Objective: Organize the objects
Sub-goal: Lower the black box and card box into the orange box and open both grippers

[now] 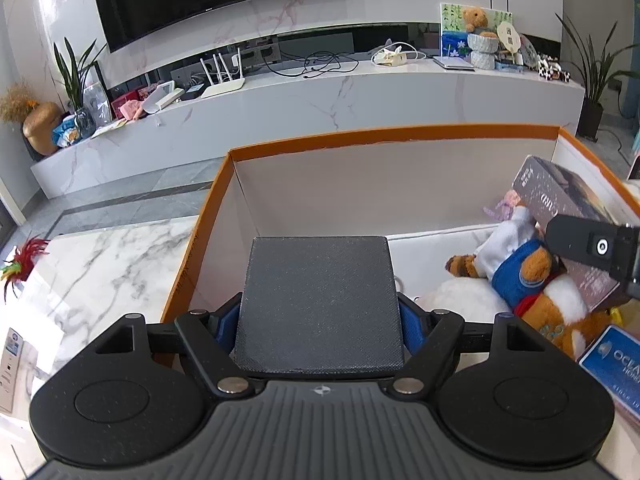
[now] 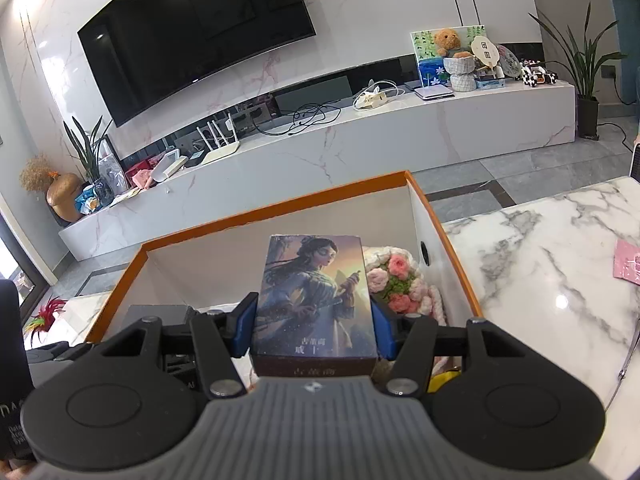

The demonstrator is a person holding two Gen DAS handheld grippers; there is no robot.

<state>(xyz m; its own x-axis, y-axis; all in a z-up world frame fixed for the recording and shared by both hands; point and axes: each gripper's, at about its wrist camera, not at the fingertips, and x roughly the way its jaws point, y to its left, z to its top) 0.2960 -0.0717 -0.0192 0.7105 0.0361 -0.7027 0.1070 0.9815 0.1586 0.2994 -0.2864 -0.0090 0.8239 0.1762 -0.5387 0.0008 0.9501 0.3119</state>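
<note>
Left wrist view: the left tongs [image 1: 320, 312] are gripping a dark grey textured box [image 1: 320, 304] by its two side faces, holding it over the left part of the orange-rimmed carton [image 1: 384, 133].
Right wrist view: the right tongs [image 2: 314, 330] are closing on an illustrated book [image 2: 314, 296], blue pads pressing both long edges, the book hanging above the carton's right part.
Carton position: it is sitting on the marble table [image 2: 560, 280], open at the top, white inside.
Contents already in: a plush bear in blue and white [image 1: 520, 276] is lying on its side against a white soft item; a crocheted flower bouquet [image 2: 396, 284] is resting at the right wall (just beside the book).
Handling, box: judging by its flat faces and woven-looking finish, it is likely rigid and not slippery; the side-face hold is suiting it. Weight cannot be told.
Handling, book: stiff but glossy, so it is probably needing a firm squeeze across the edges, near mid-length, to stop it pivoting.
Look, book: the cover is showing a painted woman with dark hair in pale robes, with small characters near the bottom.
Risk: the book, lowered carelessly, is liable to crush the bouquet.
</note>
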